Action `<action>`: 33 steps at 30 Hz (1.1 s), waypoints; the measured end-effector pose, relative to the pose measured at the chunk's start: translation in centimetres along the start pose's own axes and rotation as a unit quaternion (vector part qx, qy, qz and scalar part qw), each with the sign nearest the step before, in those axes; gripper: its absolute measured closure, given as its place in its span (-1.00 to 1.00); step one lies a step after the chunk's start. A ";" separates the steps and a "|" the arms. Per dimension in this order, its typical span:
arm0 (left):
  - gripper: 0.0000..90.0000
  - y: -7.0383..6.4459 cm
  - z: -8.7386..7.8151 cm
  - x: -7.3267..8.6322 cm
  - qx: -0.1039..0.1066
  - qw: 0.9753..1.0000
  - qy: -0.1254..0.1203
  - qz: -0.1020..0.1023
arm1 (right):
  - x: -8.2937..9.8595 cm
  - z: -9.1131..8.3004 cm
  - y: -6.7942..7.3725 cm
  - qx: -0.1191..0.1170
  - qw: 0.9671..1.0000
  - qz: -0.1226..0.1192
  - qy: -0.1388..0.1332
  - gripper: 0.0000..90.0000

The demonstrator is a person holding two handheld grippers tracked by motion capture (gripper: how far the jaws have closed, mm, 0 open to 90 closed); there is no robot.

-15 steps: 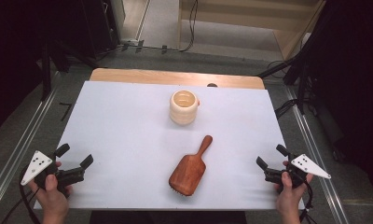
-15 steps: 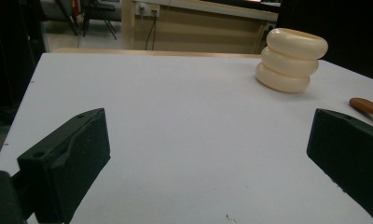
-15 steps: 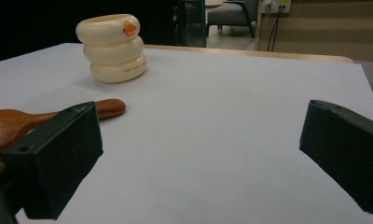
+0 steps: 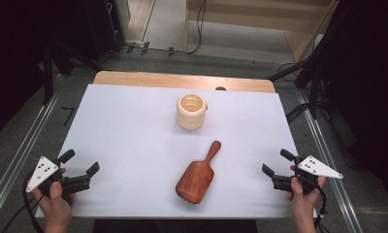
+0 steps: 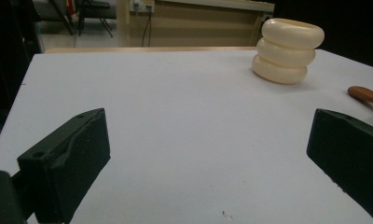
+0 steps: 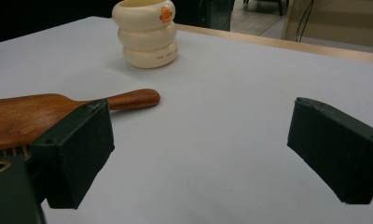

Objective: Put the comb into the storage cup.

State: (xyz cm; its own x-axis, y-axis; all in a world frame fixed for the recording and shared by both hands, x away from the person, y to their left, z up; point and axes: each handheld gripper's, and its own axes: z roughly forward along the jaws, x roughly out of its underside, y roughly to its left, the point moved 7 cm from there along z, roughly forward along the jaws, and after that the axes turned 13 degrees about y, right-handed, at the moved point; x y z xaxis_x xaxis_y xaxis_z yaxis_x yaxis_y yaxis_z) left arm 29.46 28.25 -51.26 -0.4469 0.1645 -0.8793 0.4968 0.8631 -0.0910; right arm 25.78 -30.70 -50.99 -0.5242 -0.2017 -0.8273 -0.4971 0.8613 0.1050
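1. My left gripper point(image 4: 80, 163) sits at the table's 7 o'clock corner with its jaws spread wide, nothing between them but bare white table point(image 4: 134, 131).
2. My right gripper point(image 4: 277, 162) rests at the 5 o'clock corner, jaws likewise parted and empty, pointing inward across the surface.
3. Nearest my right jaws, toward 9 o'clock of them, lies the wooden hairbrush point(image 4: 198, 174), bristles down, flat on the table; its handle points to 1 o'clock, toward the cup. It is apart from both grippers.
4. In the right gripper view, the hairbrush's paddle passes behind my left-hand jaw and its handle tip ends short of the cup.
5. The cream ribbed cup point(image 4: 191, 111) stands upright at the table's 12 o'clock, beyond the brush, well apart from either gripper. It bears a small orange mark near its rim.
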 end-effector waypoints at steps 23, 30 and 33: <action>-0.87 -0.3 0.2 0.1 -0.003 1.000 0.006 0.008 | -3.9 2.2 1.3 0.003 0.998 -0.028 0.061 -0.75; -0.87 -0.3 0.2 0.1 -0.001 1.000 0.006 0.008 | -5.5 3.4 1.9 -0.002 0.996 -0.037 0.080 -0.74; -0.87 -0.3 0.2 0.1 -0.002 1.000 0.006 0.008 | -5.8 3.7 2.0 -0.003 0.996 -0.038 0.085 -0.74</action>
State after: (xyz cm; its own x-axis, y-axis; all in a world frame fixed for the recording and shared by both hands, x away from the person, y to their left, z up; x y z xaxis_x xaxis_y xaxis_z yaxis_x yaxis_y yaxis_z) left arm 29.45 27.92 -51.39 -0.4482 0.1847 -0.8746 0.5017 0.8618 -0.0751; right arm 30.42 -26.12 -47.98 -0.5949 -0.3422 -0.7273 -0.5438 0.8377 0.0507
